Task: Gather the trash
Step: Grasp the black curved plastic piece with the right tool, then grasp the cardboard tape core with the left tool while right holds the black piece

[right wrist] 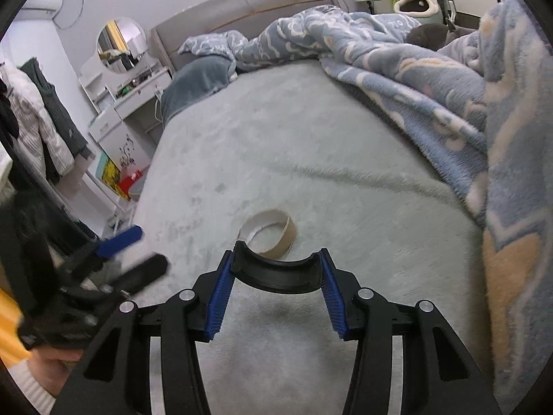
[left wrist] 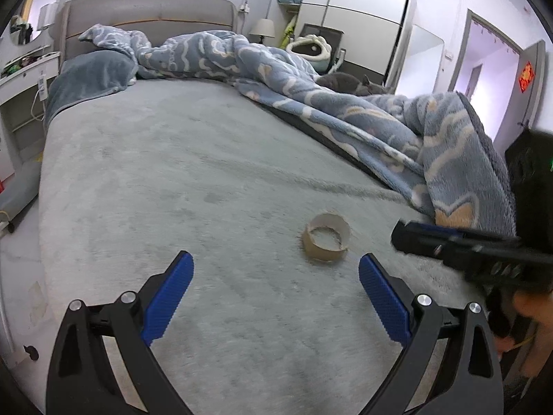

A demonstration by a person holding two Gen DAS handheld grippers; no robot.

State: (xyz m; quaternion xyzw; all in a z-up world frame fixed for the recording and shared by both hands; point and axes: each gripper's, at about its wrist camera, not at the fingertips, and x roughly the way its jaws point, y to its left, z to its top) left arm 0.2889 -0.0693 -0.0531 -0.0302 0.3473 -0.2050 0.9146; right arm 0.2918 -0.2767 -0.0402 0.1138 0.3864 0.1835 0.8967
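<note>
A brown cardboard tape ring (left wrist: 326, 242) lies flat on the grey bed sheet (left wrist: 193, 173). My left gripper (left wrist: 276, 263) hovers low over the sheet, open and empty, with the ring just beyond its right fingertip. My right gripper (right wrist: 278, 259) is shut on a black curved plastic piece (right wrist: 280, 276), whose ends press against both blue pads. The cardboard ring (right wrist: 268, 231) sits on the sheet directly behind that piece. Each gripper shows blurred in the other's view: the right gripper (left wrist: 432, 238) at the right, the left gripper (right wrist: 138, 249) at the left.
A rumpled blue patterned blanket (left wrist: 380, 117) covers the bed's right side, with a grey cat (left wrist: 345, 81) lying beyond it. A teal pillow (left wrist: 93, 72) and grey headboard (left wrist: 148, 17) are at the far end. A white dressing table (right wrist: 138, 93) and hanging clothes (right wrist: 41, 114) stand left of the bed.
</note>
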